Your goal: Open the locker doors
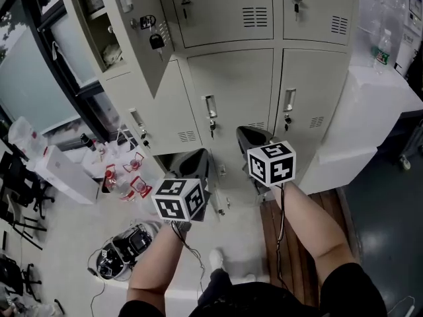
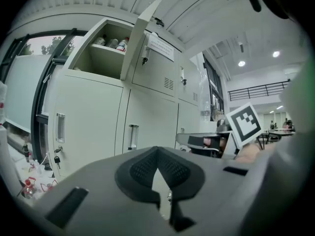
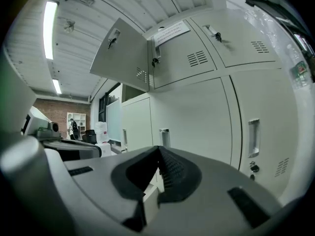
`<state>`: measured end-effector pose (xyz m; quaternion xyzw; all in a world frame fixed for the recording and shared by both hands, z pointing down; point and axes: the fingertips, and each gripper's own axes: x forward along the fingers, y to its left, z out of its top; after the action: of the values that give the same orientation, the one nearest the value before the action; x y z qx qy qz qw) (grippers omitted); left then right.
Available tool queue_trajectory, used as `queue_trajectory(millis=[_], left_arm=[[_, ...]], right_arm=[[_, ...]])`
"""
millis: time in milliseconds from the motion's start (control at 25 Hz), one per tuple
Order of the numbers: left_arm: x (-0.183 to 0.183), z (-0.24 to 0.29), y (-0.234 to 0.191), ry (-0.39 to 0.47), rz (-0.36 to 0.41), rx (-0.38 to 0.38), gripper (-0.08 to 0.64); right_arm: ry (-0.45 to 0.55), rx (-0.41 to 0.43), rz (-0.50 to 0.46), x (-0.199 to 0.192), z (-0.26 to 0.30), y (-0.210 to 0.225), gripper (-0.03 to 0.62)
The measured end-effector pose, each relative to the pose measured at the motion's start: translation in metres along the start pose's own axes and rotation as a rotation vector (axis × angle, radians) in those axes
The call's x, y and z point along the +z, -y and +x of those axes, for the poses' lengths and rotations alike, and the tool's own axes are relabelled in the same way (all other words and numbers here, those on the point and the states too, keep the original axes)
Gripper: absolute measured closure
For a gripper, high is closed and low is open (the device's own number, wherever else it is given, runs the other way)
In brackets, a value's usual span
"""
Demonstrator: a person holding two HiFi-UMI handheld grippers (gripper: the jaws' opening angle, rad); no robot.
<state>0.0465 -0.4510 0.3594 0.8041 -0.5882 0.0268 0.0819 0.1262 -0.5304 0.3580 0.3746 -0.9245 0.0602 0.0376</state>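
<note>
Beige lockers [image 1: 231,88] stand in front of me. The upper left locker door [image 1: 142,38] hangs open and shows shelves with bottles; it also shows as the open door [image 2: 140,38] and the open door [image 3: 120,53]. The middle-row doors are closed, with recessed handles [image 1: 210,105] and keys below them. My left gripper [image 1: 195,162] is shut and holds nothing, low in front of the left middle door [image 1: 162,114]. My right gripper [image 1: 254,136] is shut and empty, near the middle door's lower part. Jaw tips meet in both gripper views: left gripper [image 2: 157,151], right gripper [image 3: 158,149].
A white block [image 1: 370,111] with a plastic bottle [image 1: 382,48] stands right of the lockers. On the floor at the left lie a white bag [image 1: 63,170], red-rimmed items [image 1: 132,177] and a cabled device [image 1: 122,249]. A wooden strip [image 1: 291,256] runs under my right arm.
</note>
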Motion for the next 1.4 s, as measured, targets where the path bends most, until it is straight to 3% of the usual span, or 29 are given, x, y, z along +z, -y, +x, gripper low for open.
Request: queue_trajectory(millis=[280,640,1120,1400], left_arm=[[0.004,0.009,-0.042,0.0,0.004,0.011,0.561],[0.004,0.031,-0.082,-0.013,0.001,0.0,0.561],[0.001,0.057,-0.116,-0.033,0.001,0.003,0.561],[0.004,0.06,-0.121,-0.031,0.015,-0.006,0.561]], right_arm=[[-0.012,0.03,-0.006,-0.006,0.05,-0.017,0.59],[-0.023,0.036,-0.012,-0.014,0.108,-0.018,0.518],[-0.016,-0.039,-0.119,-0.024,0.171,-0.009,0.429],[0.001,-0.088,-0.119,-0.022,0.189,-0.007,0.426]])
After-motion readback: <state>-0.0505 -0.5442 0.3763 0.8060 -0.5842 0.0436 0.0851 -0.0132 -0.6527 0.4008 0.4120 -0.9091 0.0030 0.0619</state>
